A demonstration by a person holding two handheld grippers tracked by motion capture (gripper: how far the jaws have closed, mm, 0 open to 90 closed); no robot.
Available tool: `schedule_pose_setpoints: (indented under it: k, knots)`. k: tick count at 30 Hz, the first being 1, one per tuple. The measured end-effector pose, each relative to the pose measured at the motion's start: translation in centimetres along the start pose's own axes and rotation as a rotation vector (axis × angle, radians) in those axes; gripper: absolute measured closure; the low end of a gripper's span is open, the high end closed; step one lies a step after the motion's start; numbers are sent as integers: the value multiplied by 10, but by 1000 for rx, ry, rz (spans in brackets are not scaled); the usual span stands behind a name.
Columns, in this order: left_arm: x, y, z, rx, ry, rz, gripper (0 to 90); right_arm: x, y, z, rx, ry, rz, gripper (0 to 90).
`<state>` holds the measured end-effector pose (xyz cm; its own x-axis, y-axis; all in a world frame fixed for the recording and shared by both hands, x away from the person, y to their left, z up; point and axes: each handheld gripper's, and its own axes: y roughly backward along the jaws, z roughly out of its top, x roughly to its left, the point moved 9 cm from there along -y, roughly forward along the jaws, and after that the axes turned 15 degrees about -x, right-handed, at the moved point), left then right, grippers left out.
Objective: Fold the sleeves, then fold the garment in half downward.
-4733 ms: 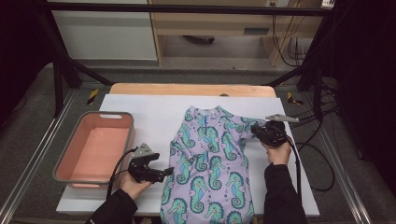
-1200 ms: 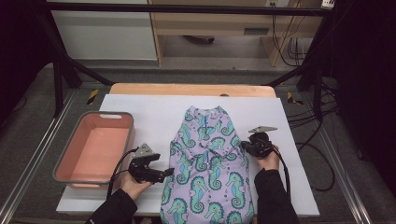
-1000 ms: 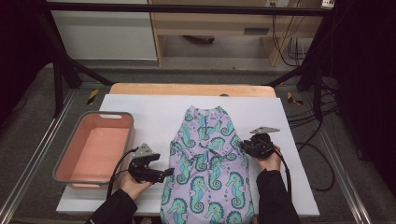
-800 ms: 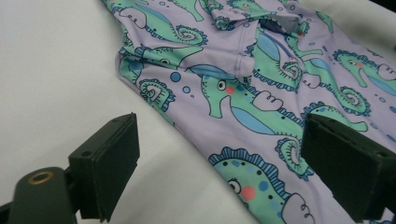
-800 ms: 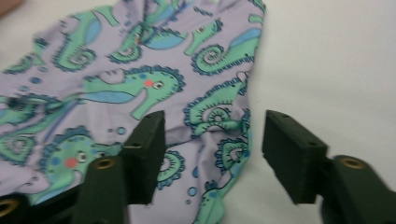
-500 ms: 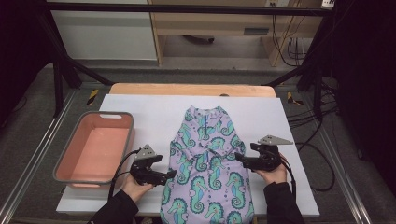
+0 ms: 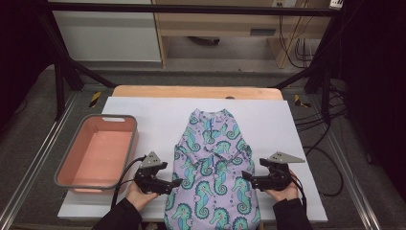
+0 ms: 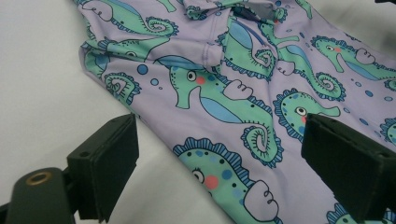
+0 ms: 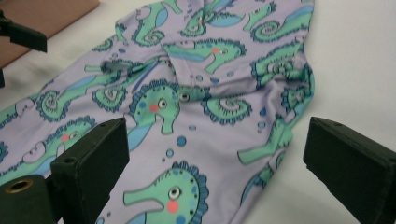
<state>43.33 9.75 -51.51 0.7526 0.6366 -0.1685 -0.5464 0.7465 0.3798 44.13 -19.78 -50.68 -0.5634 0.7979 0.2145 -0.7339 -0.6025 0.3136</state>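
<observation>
Both tongs stand released, gripping nothing: the left gripper [image 7: 176, 182] at the garment's [image 7: 214, 167] 8 o'clock edge, the right gripper [image 7: 247, 178], jaws just opened, at its 4 o'clock edge. The garment lies flat on the table [image 7: 143, 115] between them, with a tub [image 7: 95, 149] at 9 o'clock.

Lilac garment [image 7: 214, 163] with green seahorses; pink tub [image 7: 98, 149]; white table sheet [image 7: 158, 115].
</observation>
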Motion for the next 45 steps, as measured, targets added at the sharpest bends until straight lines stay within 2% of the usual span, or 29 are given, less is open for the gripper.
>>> schedule_pose_setpoints:
  k: [9, 11, 15, 22, 33, 38, 40, 42, 45]
  knots:
    - [-6, 5, -15, 50, 12, -2, 142, 3, 6, -17, 41, 4, -2, 80]
    - [-7, 5, -18, 66, 26, -3, 156, 4, 7, -20, 50, 6, -1, 87]
    - [-10, 7, -22, 90, 42, -2, 237, 10, 11, -25, 69, 5, 11, 105]
    - [-15, 10, -29, 114, 45, 1, 413, 14, 15, -32, 105, 2, 8, 135]
    - [-20, 15, -35, 135, 39, 7, 585, 16, 17, -42, 151, 18, -16, 226]
    - [-25, 17, -38, 147, 40, 9, 700, 16, 19, -44, 163, 25, -32, 300]
    - [-26, 16, -38, 154, 43, 9, 746, 16, 20, -47, 186, 31, -44, 321]
    - [-27, 16, -39, 166, 40, 13, 785, 17, 20, -48, 187, 50, -47, 346]
    - [-27, 16, -39, 169, 42, 24, 834, 19, 20, -48, 195, 48, -39, 431]
